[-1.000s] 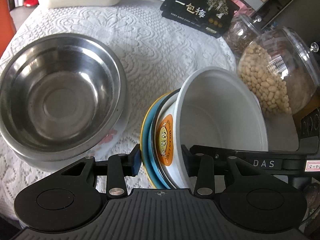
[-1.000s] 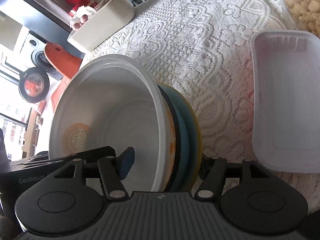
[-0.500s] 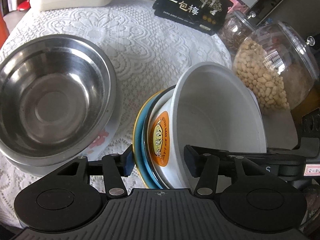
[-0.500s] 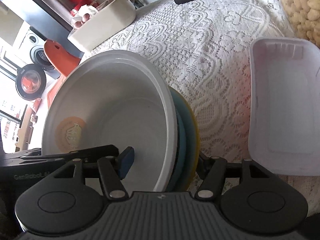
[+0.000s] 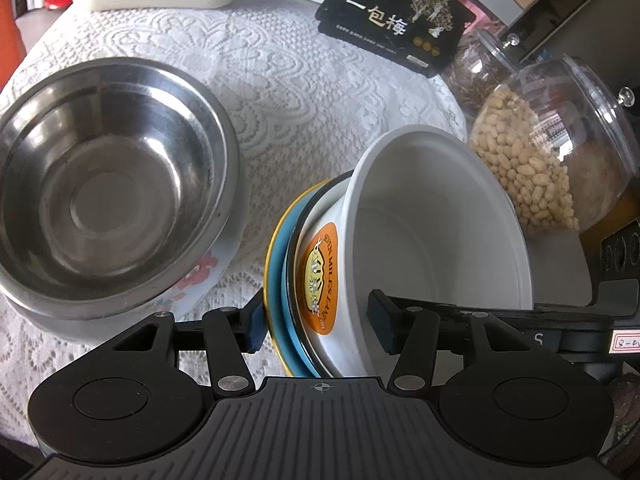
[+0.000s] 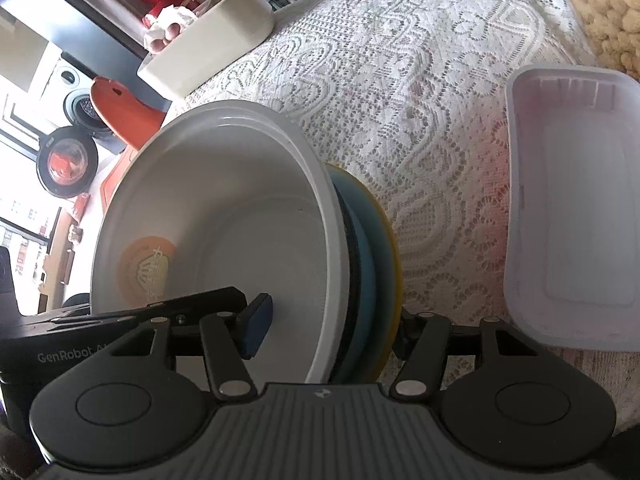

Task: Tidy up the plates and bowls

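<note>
I am watching a tilted stack [image 5: 278,280] standing on edge near the middle of the lace tablecloth [image 5: 304,92], with both claws reaching in from opposite sides. The stack is a white bowl [image 5: 440,232] with an orange label on its wall. It is nested against a dark-rimmed dish, with blue and yellow plate edges behind that.

The left gripper [image 5: 318,324] is straddling the lower part of the stack. Its jaws have just been opening and are now standing apart: one blue pad is sitting just beside the yellow rim and the other is hanging inside the bowl, off the wall. The stack is between them, but they are not pinching it.

The right gripper [image 6: 330,332] is doing the holding. One pad is reaching inside the white bowl [image 6: 240,208] towards its floor, and the other finger is pressing on the yellow back of the outermost plate. It looks clamped on the stack, with the jaws drawing in slightly.

To the left in the left wrist view, a steel bowl [image 5: 104,208] is resting in a floral dish [image 5: 204,276], well apart from the stack. A jar of pale beans [image 5: 532,168] and a black packet [image 5: 396,20] are sitting beyond. In the right wrist view a white plastic tray [image 6: 572,208] is lying near the stack.
</note>
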`<state>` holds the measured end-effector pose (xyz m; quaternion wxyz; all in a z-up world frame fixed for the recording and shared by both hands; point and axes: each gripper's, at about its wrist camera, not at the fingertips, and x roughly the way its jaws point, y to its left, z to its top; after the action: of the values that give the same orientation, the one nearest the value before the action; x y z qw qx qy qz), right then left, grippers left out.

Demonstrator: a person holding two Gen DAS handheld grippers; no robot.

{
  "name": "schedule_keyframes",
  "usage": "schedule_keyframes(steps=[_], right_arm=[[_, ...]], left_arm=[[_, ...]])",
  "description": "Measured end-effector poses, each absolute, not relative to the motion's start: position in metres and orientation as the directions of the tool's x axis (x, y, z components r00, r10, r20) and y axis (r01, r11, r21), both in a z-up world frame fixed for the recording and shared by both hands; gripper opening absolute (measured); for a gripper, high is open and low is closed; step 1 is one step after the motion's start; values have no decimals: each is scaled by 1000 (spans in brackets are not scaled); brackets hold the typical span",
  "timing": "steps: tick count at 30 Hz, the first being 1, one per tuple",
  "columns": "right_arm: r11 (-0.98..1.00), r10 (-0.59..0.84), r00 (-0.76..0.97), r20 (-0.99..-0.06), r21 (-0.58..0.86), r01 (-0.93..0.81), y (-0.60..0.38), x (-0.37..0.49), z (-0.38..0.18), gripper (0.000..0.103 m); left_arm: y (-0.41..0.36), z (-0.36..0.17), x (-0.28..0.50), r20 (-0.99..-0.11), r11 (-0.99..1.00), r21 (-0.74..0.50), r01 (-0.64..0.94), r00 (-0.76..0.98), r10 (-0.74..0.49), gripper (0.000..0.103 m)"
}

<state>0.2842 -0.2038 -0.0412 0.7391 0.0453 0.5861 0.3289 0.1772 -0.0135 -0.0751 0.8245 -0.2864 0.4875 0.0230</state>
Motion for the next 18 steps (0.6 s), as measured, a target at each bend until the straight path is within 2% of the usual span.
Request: schedule_keyframes(steps=[10, 18], right_arm=[[781, 509, 51, -859, 436, -448, -184, 281, -34, 61], [792, 499, 78, -863, 418, -445, -192, 282, -37, 61]], left_arm=[[-2, -77, 159, -829, 821, -464, -331, 489, -271, 56], [1, -75, 159, -794, 806, -516, -291, 515, -323, 58]])
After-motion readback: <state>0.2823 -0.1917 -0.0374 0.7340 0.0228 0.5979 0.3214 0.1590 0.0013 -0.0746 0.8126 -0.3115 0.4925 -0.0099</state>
